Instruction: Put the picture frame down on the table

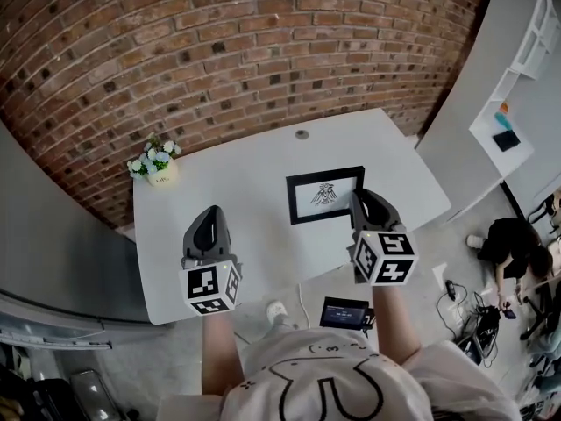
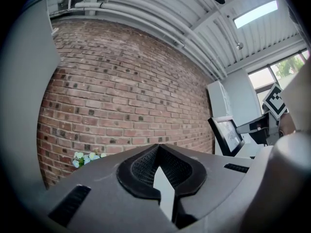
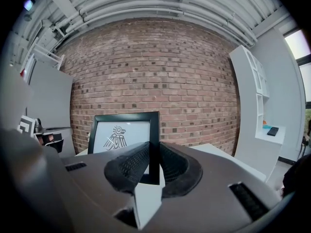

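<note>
Right gripper (image 1: 360, 197) pinches the frame (image 1: 324, 194) by its right-hand edge. In the right gripper view the black border sits between the two pads (image 3: 130, 167), and both pads press on it. The frame stands upright with its bird print facing the person, over the right half of the white table (image 1: 237, 191). Can't tell if its bottom edge touches the top. Left gripper (image 1: 210, 211) is over the front left of the table, well apart from the frame. Its pads (image 2: 141, 171) meet at the tips with nothing between them; only a white wedge of table shows in the gap lower down. In the left gripper view the frame (image 2: 227, 136) shows off to the right, seen at an angle. Flowers (image 1: 156, 160) in a small pot sit at the table's back left corner, near the brick wall (image 1: 175, 42). A white shelf (image 1: 513, 103) stands at the right. A person (image 1: 513, 244) crouches on the floor past the table's right end.
</note>
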### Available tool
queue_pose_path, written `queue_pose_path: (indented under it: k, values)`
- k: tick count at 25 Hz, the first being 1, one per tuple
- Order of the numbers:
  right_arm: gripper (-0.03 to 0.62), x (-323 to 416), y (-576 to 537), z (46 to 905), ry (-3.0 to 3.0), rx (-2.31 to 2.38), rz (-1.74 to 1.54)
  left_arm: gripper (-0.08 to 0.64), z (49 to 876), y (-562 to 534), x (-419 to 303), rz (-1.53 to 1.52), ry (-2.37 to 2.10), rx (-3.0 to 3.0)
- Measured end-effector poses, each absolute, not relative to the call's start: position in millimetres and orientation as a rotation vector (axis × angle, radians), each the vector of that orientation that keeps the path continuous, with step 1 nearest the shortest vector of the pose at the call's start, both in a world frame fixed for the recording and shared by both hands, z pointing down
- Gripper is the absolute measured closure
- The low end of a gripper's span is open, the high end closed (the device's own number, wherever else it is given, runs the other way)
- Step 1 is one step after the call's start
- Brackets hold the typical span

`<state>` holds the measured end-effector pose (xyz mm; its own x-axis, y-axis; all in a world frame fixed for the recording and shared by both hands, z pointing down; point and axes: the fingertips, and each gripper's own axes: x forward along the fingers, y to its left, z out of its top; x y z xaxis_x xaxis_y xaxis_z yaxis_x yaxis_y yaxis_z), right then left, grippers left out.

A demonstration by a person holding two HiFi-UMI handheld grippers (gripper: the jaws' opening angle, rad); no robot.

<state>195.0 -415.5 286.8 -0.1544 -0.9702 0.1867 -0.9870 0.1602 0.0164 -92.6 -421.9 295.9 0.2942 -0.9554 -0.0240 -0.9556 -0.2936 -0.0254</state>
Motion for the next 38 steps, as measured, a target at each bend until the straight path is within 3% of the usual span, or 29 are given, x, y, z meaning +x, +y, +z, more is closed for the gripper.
queue_pose_path:
  k: [19, 38]
  values:
    - [0.529, 137.0, -561.7, 304.2, -2.284, 1.821, 0.2, 0.551, 318.9, -547.6, -146.6, -0.023, 1.95, -2.487]
    - [0.529, 126.2, -600.1, 350.9, -2.303, 1.667, 0.322, 0.551, 362.6, -563.1, -147.9, -0.135, 2.084, -2.477]
